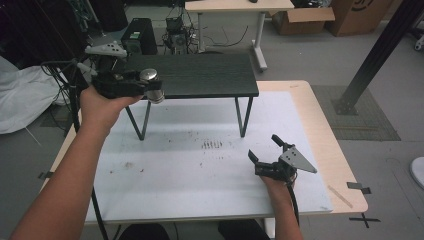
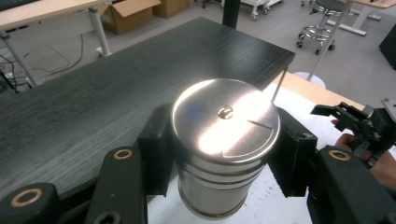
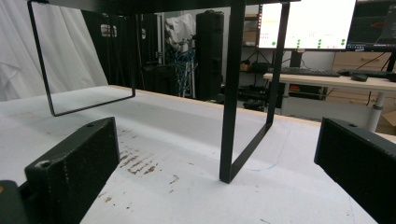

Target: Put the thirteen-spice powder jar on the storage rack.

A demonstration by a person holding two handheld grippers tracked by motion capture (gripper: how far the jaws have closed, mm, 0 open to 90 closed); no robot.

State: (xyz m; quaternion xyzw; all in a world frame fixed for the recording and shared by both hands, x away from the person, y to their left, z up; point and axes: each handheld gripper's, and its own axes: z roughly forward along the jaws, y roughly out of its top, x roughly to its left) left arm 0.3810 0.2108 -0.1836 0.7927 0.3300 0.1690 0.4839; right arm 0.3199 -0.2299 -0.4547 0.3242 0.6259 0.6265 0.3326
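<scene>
Flanking steel canister (image 2: 225, 140): black shelf (image 2: 116, 79)

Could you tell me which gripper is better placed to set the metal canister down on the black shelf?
Left: its fingers already clamp the metal canister at the black shelf edge; the right gripper rests open, lower.

Grey floor (image 1: 300, 55) all round. Light-wood desk (image 1: 240, 6) at 12 o'clock, PC tower (image 1: 139, 36) and cable tangle (image 1: 177, 30) at 11. Cardboard boxes (image 1: 305, 20) at 1, black diagonal beam (image 1: 380, 55) at 2, white sheeting (image 1: 22, 97) at 9. My right gripper view: lit monitors (image 3: 308, 23), keyboard desk (image 3: 327, 79).
</scene>
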